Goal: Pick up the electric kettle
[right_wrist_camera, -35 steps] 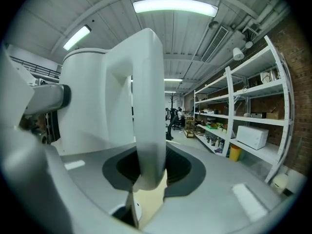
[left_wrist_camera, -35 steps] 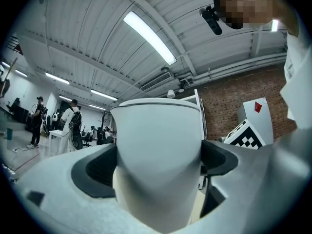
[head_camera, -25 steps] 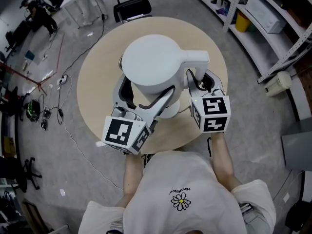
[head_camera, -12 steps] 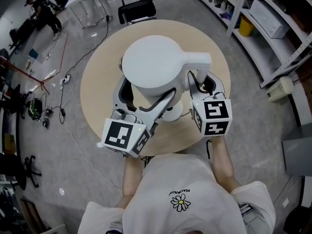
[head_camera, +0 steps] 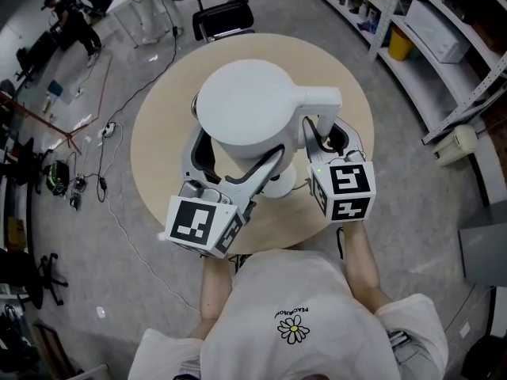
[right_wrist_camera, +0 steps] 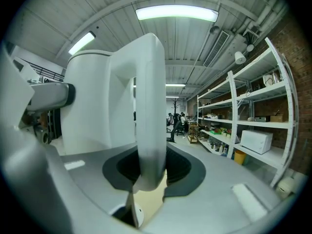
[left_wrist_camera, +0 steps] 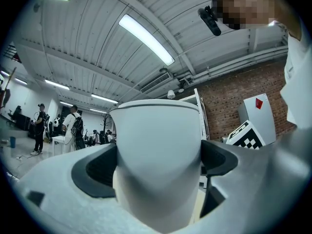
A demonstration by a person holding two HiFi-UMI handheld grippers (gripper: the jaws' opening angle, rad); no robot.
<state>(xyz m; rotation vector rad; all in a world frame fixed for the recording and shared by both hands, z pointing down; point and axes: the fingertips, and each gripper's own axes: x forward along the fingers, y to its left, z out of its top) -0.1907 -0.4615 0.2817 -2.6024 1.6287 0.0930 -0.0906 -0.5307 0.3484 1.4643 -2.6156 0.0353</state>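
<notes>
The white electric kettle (head_camera: pixel 245 105) hangs over the round beige table (head_camera: pixel 158 141), held from the near side by both grippers. My left gripper (head_camera: pixel 234 155) is shut on the lower body of the kettle (left_wrist_camera: pixel 156 145), with a dark pad pressed to each side. My right gripper (head_camera: pixel 326 133) is shut on the kettle's upright handle (right_wrist_camera: pixel 148 106), which stands between its two dark pads. A white round base (head_camera: pixel 279 184) lies on the table under the kettle and also shows below the handle (right_wrist_camera: pixel 138 214).
A black chair (head_camera: pixel 222 10) stands beyond the table. Metal shelves (head_camera: pixel 444 30) with boxes and a yellow bin run along the right. Cables and gear (head_camera: pixel 95 133) lie on the floor at the left. People stand far off (left_wrist_camera: pixel 73 128).
</notes>
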